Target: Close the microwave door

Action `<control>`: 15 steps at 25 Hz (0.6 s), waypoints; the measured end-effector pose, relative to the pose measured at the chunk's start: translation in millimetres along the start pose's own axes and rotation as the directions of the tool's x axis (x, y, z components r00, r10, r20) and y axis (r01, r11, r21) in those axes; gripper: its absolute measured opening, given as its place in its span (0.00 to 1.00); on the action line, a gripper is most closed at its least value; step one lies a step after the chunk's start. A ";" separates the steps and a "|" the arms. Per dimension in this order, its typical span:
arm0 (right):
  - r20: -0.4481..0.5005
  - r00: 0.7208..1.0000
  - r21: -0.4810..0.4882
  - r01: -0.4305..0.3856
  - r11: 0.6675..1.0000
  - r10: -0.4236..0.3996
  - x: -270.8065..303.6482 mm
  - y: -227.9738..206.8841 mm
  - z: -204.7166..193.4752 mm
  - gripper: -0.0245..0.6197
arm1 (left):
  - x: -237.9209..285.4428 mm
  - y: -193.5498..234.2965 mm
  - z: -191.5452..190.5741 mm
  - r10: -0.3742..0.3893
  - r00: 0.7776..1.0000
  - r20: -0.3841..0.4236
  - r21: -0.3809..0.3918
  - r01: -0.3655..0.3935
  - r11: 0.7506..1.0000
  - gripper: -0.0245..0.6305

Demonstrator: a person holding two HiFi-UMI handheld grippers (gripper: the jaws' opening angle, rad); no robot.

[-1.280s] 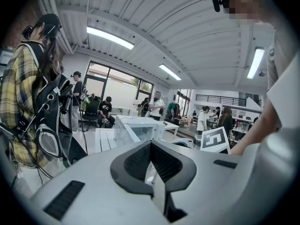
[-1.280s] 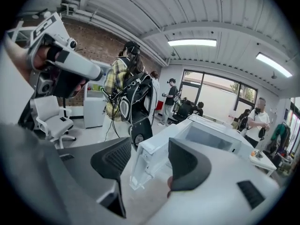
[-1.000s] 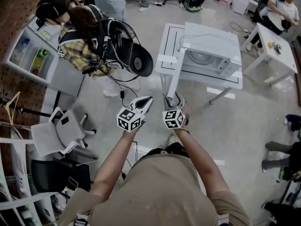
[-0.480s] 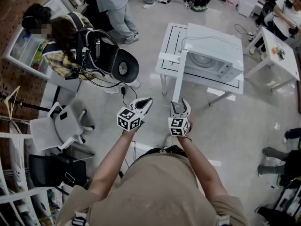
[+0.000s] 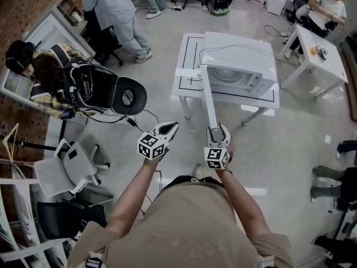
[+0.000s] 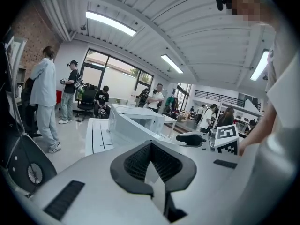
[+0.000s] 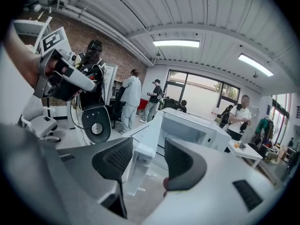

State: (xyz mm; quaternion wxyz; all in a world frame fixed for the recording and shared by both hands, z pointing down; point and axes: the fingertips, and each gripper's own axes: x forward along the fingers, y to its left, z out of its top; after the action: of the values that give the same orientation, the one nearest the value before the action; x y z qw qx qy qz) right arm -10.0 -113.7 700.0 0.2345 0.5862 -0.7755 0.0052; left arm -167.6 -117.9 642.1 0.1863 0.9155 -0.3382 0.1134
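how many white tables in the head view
2. The big table under the microwave, centre top; the small table at the upper right. Others may be hidden or out of frame.

The person is wearing a beige short-sleeved T-shirt (image 5: 189, 228); the left gripper (image 5: 172, 127) and right gripper (image 5: 218, 130) (pale grey, black ribbed pads (image 7: 115, 158)) are each carrying a black-and-white marker cube (image 5: 150, 146).

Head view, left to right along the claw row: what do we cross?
white office chair → left claw → right claw, jaws just closing a little, edge of the microwave door between them, ungripped → bystander's legs
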 end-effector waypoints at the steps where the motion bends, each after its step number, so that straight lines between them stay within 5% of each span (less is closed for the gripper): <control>1: 0.001 1.000 0.001 0.009 1.000 -0.009 0.0 -4.5 -0.7 0.38 | 4.4 -0.4 0.8 -0.008 1.000 0.000 0.003 0.008 1.000 0.04; 15: -0.104 0.982 0.086 0.164 0.983 -0.155 2.3 -49.8 -22.9 0.31 | 36.4 21.5 34.4 -0.120 0.993 0.016 0.039 0.119 0.992 0.04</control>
State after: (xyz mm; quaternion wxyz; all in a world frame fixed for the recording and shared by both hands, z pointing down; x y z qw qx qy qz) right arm 43.1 -124.9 707.9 0.2436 0.6560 -0.7126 0.0512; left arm -151.9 -168.3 628.9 0.1723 0.9384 -0.2822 0.0998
